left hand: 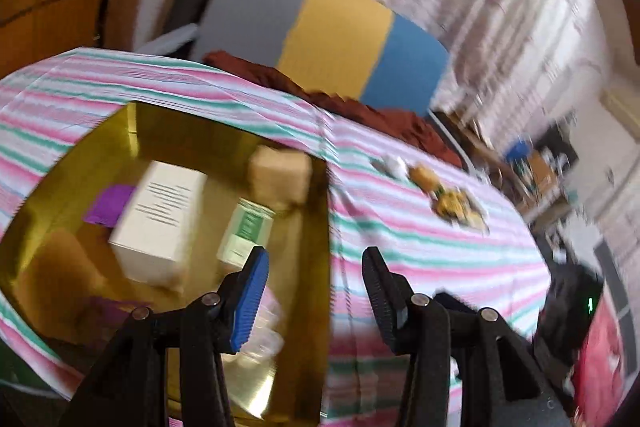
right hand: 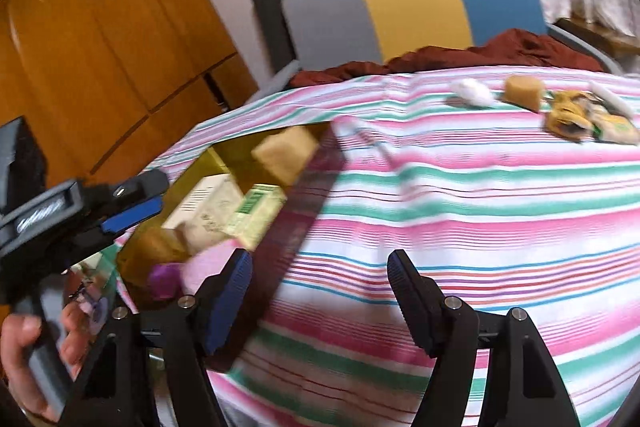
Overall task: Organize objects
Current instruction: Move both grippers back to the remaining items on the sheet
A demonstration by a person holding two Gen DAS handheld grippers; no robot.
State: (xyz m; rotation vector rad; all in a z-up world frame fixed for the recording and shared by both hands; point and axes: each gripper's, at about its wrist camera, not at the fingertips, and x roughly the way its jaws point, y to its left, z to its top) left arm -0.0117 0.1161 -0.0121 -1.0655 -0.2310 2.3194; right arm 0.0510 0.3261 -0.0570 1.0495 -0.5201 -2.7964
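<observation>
Right wrist: loose items [right hand: 576, 117] beyond box [right hand: 312, 187].

- One gold tray [left hand: 132, 123] on the striped cloth.
- In the tray: one white box [left hand: 160, 219], one green-and-white box [left hand: 246, 231], one tan block [left hand: 280, 175] and one purple item [left hand: 108, 207].
- On the cloth beyond the tray: one white lump [right hand: 472, 91], one tan block [right hand: 522, 91], and one blurred heap of yellow wrappers [right hand: 572, 119], too smeared to count.
- Two grippers: left gripper [left hand: 316, 291], right gripper [right hand: 320, 291].
</observation>
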